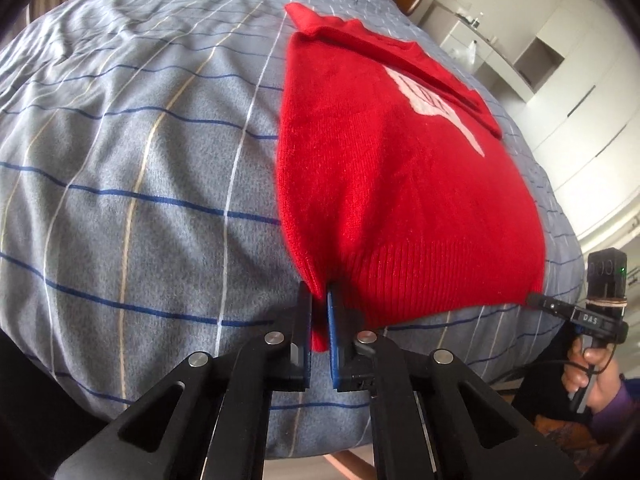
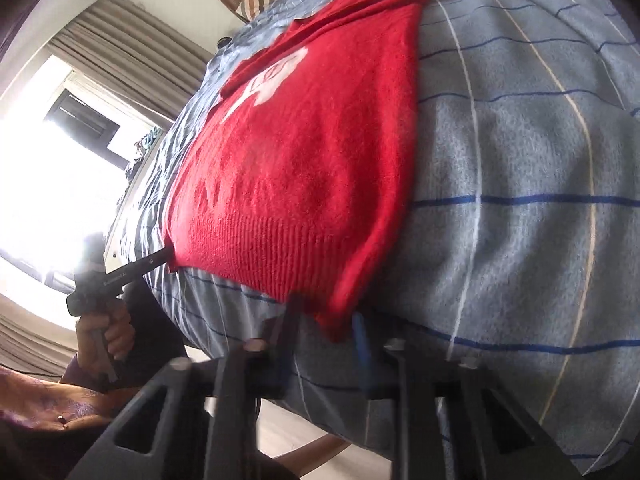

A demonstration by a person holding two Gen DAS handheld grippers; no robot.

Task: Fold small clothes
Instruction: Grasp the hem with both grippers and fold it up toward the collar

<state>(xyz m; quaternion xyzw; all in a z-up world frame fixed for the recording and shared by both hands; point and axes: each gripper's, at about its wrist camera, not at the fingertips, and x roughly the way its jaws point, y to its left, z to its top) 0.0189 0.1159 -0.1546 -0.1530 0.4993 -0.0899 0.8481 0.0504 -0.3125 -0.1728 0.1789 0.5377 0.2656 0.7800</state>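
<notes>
A red sweater (image 1: pixel 384 184) lies flat on the grey checked bedspread (image 1: pixel 140 184), sleeves folded across its chest; nothing lies on it. The left gripper (image 1: pixel 319 312) pinches its near-left hem corner; the right gripper (image 2: pixel 326 320), blurred, straddles the near-right corner. Only the left view shows white cupboards (image 1: pixel 576 92) beyond the sweater; only the right shows curtains (image 2: pixel 132 56).

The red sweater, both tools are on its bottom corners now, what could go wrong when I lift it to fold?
1. The left tool pinches only the very corner of the red sweater; the knit could slip out.
2. The right tool looks blurred, so its hold at the other corner is uncertain.
3. The folded sleeve on top may slide off.
</notes>
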